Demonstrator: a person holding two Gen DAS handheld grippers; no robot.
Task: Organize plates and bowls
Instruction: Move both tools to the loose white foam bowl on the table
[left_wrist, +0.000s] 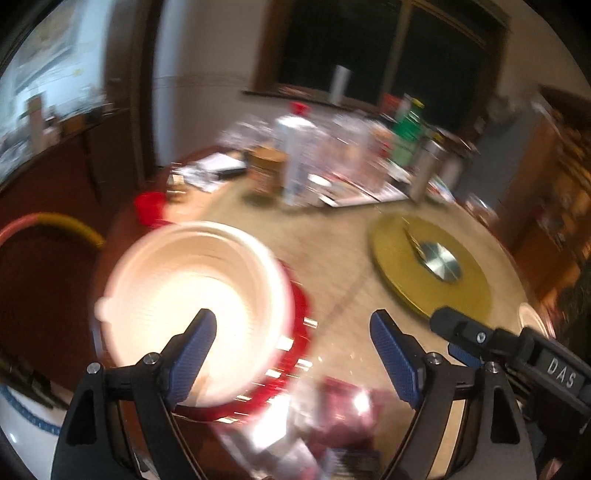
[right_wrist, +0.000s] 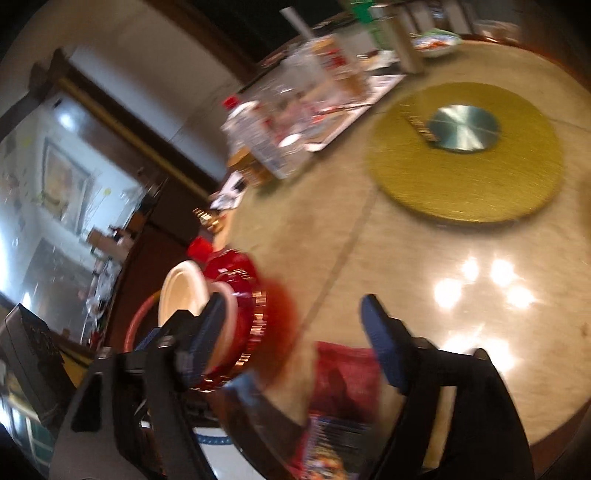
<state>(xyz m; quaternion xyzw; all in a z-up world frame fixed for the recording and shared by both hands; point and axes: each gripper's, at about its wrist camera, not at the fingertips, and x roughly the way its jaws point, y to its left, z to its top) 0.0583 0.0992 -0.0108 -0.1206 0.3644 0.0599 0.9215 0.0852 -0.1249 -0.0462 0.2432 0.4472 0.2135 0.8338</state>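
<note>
A white bowl (left_wrist: 192, 295) sits in a red plate (left_wrist: 295, 354) at the table's left edge; both are blurred. My left gripper (left_wrist: 291, 339) is open, its left finger over the bowl's near side, not gripping. In the right wrist view the white bowl (right_wrist: 181, 288) and red plate (right_wrist: 236, 295) lie at lower left. My right gripper (right_wrist: 295, 332) is open, its left finger in front of the red plate's rim. A blue-rimmed white dish (left_wrist: 22, 428) shows at the lower left edge.
A round marble table (right_wrist: 461, 277) holds a gold turntable (right_wrist: 465, 155) with a metal disc. Bottles, jars and papers (left_wrist: 314, 162) crowd the far side. A red packet (right_wrist: 343, 380) lies near the front edge. A red cup (left_wrist: 147, 206) stands behind the bowl.
</note>
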